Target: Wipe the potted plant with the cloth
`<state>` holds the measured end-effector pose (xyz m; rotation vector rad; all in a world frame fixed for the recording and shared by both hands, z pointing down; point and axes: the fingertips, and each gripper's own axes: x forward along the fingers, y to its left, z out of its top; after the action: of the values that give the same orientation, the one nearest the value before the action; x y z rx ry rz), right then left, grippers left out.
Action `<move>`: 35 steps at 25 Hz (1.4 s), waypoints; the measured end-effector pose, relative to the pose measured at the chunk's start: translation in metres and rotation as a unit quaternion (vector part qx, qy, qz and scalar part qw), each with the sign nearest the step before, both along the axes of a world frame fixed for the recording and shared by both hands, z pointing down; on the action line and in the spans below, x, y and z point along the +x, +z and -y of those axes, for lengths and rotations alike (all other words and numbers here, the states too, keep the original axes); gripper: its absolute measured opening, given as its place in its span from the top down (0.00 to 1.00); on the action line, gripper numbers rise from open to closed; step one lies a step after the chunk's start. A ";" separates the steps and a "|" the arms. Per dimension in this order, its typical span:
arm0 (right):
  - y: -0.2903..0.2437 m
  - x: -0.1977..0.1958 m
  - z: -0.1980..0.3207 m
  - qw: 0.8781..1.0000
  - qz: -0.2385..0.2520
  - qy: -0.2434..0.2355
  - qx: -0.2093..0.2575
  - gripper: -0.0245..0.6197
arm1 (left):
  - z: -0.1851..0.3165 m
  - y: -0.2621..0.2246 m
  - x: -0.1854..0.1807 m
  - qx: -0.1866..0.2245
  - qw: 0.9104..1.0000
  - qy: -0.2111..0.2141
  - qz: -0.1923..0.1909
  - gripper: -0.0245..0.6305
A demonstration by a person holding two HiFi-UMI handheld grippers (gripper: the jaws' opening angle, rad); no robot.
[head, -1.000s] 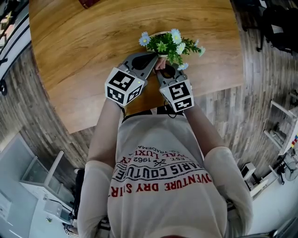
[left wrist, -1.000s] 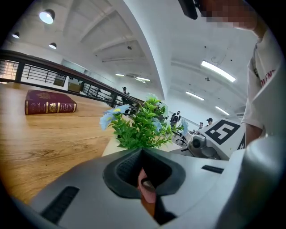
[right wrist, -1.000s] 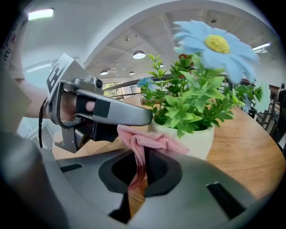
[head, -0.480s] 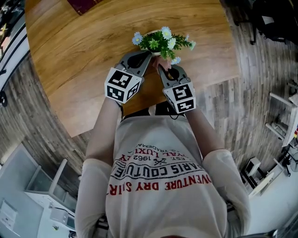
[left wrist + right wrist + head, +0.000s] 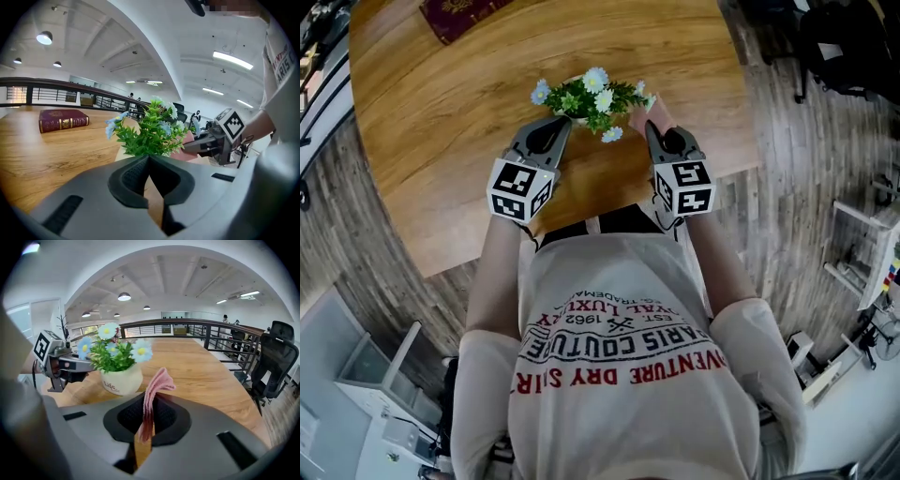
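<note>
The right claw (image 5: 149, 405) is pinching the pink cloth (image 5: 158, 383) upright, leaving a fold sticking out for wiping, just beside the plant (image 5: 114, 363), which is standing near the surface's (image 5: 441, 103) front edge. The left claw (image 5: 149, 158) is sitting fully closed and empty at the plant's other side, probably bracing it.

The table (image 5: 441, 122): wood, visible grain, satin sheen. On it, the pot (image 5: 121, 380): smooth, glossy cream glaze; foliage (image 5: 150, 133) plastic-looking, matt. Beside the pot, the cloth (image 5: 157, 383): pink, fine nubbly weave. The right gripper (image 5: 149, 404) and left gripper (image 5: 149, 161): matt grey plastic shells; pads (image 5: 133, 177) dark, ribbed.
</note>
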<state>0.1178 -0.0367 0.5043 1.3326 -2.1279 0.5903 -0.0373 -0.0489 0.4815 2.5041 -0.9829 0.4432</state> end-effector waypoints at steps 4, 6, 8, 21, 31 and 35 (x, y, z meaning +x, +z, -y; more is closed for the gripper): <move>-0.004 0.021 0.031 1.000 -0.003 -0.020 0.005 0.90 | -0.001 -0.001 -0.001 0.012 0.999 -0.021 0.022 0.94; -0.004 0.025 0.049 0.999 -0.004 -0.036 0.006 0.90 | -0.001 0.000 -0.001 0.012 0.999 -0.035 0.027 0.94; -0.005 0.024 0.068 0.998 -0.003 -0.058 0.007 0.90 | 0.000 0.001 0.000 0.008 0.999 -0.048 0.025 0.94; -0.006 -0.060 0.140 0.945 0.021 -0.321 -0.053 0.90 | 0.002 0.005 0.000 -0.018 0.991 -0.126 0.033 0.94; 0.001 -0.109 0.119 0.900 0.038 -0.415 -0.126 0.91 | 0.003 0.002 -0.002 -0.025 0.986 -0.163 0.023 0.94; -0.003 -0.121 0.113 0.889 0.067 -0.417 -0.177 0.91 | 0.003 0.001 -0.003 -0.024 0.985 -0.172 0.020 0.94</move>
<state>-0.0035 -0.1495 0.5014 0.1205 -2.2838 0.6482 -0.0408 -0.0515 0.4822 2.2277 -1.3702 0.4022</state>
